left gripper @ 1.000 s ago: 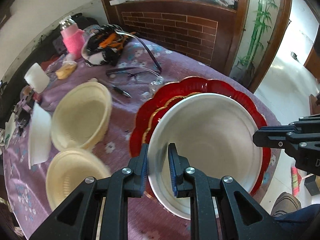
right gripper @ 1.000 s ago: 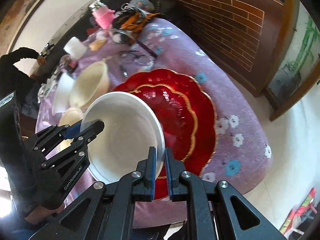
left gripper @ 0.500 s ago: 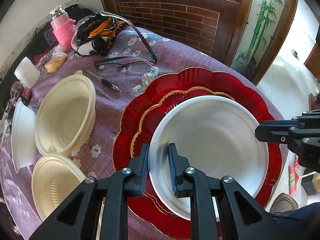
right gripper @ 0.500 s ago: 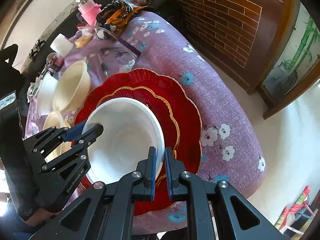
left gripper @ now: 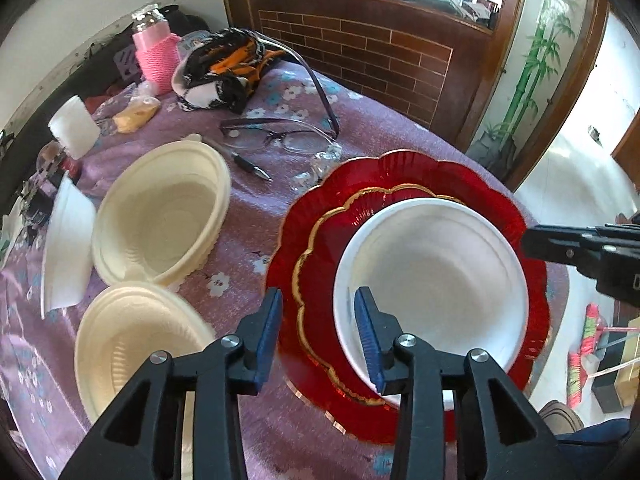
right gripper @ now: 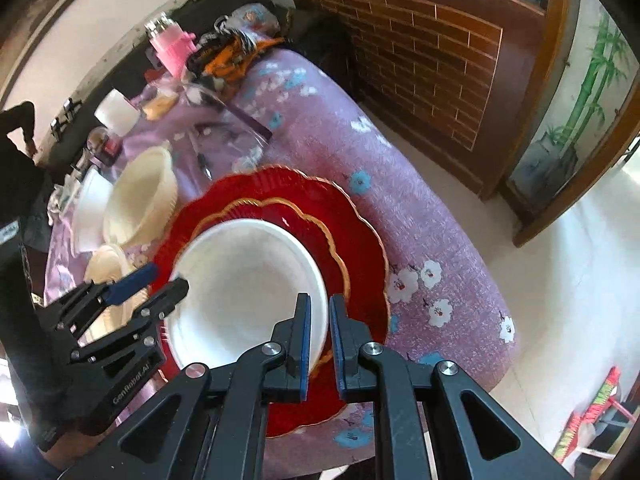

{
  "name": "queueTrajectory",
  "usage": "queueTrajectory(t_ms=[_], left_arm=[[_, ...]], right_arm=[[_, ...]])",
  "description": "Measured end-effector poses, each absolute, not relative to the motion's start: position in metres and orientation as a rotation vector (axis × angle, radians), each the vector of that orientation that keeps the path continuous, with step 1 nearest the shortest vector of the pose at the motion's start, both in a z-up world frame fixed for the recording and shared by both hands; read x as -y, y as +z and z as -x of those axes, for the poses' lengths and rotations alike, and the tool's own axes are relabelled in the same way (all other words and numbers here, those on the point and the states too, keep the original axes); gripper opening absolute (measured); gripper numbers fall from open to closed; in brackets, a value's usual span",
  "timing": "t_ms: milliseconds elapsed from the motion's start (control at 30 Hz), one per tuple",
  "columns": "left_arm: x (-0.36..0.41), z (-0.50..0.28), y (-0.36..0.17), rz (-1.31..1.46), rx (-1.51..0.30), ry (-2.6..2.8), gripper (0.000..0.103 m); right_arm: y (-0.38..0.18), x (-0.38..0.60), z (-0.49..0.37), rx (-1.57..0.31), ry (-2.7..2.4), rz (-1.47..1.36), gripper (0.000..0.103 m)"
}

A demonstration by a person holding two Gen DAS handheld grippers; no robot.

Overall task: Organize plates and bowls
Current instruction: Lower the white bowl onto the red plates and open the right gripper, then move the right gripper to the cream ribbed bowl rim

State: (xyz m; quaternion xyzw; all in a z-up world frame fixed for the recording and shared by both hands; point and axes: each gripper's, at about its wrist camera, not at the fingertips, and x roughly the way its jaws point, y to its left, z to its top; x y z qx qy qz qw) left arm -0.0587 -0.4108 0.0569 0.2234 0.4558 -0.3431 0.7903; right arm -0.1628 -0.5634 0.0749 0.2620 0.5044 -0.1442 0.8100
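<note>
Purple floral cloth (left gripper: 256, 216) covers the table. Two scalloped red plates (left gripper: 404, 172), gold-rimmed and glossy, lie stacked; on them sits a smooth round white bowl (left gripper: 436, 272). Left gripper (left gripper: 318, 330) has just been opening, its jaws apart astride the rim. Right gripper (right gripper: 319, 334) pinches the opposite rim.

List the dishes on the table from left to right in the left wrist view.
White bowl on its side → cream bowls → large red plate with a smaller red plate on it, white bowl on top.
</note>
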Motion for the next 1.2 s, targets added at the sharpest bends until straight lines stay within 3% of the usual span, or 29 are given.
queueTrajectory(t_ms=[533, 1033, 1200], left_arm=[[0.306, 0.056, 0.082, -0.315, -0.988, -0.6, 0.037], [0.193, 0.027, 0.051, 0.106, -1.231, -0.4, 0.039], [0.201, 0.019, 0.035, 0.178, -1.283, -0.397, 0.047]], right_arm=[[0.098, 0.488, 0.133, -1.015, -0.172, -0.473, 0.011], [0.096, 0.442, 0.12, -1.036, -0.056, -0.419, 0.011], [0.096, 0.444, 0.124, -1.039, -0.045, -0.405, 0.011]])
